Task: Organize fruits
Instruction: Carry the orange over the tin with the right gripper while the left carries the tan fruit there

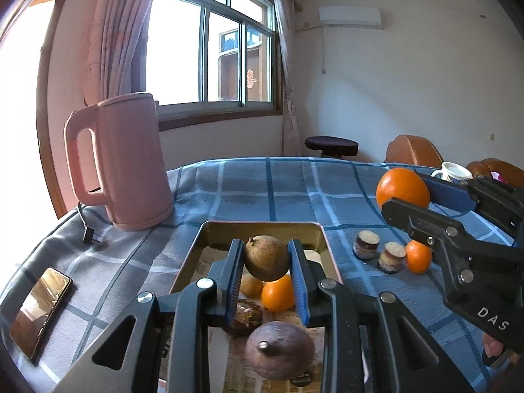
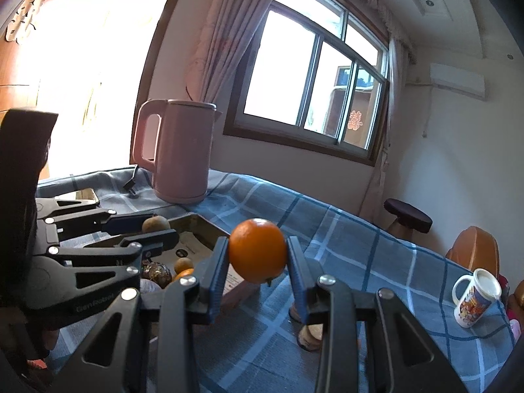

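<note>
Left gripper [image 1: 266, 273]: pointed slightly downward, blue pads clamped on a brown fruit [image 1: 266, 258]. Right gripper [image 2: 257, 267]: to its right, likewise tilted, pads clamped on an orange [image 2: 257, 249].

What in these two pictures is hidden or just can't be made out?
- Tray: its near end is hidden by the left gripper in the left wrist view.
- Small jars: mostly behind the right gripper in the right wrist view.
- Mug: partly covered by that gripper in the left view.
- Phone: screen shows only reflections.
</note>
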{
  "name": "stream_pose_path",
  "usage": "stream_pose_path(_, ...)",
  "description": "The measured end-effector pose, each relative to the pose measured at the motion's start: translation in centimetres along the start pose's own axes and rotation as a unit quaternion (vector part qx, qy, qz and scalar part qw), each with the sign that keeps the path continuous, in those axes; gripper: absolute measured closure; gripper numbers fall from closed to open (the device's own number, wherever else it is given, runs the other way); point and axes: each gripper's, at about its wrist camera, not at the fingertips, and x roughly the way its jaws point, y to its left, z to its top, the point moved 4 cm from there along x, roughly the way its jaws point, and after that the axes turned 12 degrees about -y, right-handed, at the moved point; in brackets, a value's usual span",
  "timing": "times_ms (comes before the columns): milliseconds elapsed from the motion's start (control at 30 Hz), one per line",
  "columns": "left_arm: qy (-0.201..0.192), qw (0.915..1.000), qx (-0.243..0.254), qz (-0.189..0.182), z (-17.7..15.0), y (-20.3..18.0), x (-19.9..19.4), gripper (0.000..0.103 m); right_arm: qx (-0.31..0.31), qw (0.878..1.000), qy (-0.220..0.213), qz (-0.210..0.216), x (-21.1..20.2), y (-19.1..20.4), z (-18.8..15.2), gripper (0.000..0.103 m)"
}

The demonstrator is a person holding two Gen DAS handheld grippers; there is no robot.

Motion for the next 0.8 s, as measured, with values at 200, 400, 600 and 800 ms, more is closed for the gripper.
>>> stream_pose_path(200,0.010,0.9999,-0.002,0.009,-0.2,1.3,0.6,0.074,-0.003,1.000,0.008,0.011,1.2,1.1,0.1,0.065)
stream_pose_path(400,0.024,0.9995,0.002,0.020,-0.4,2.4,1.3,0.074,-0.012,1.000,0.018,0.022,2.2,2.4,-0.2,0.065)
stream_pose_path(600,0.038,0.9990,0.006,0.023,-0.7,3.2,2.1,0.074,-0.018,0.999,0.030,0.031,3.4,3.4,-0.7,0.065)
stream_pose_path(800,0.055,0.9980,0.016,0.027,-1.2,3.6,3.0,0.074,-0.015,0.998,0.043,0.037,4.6,4.0,-1.1,0.065)
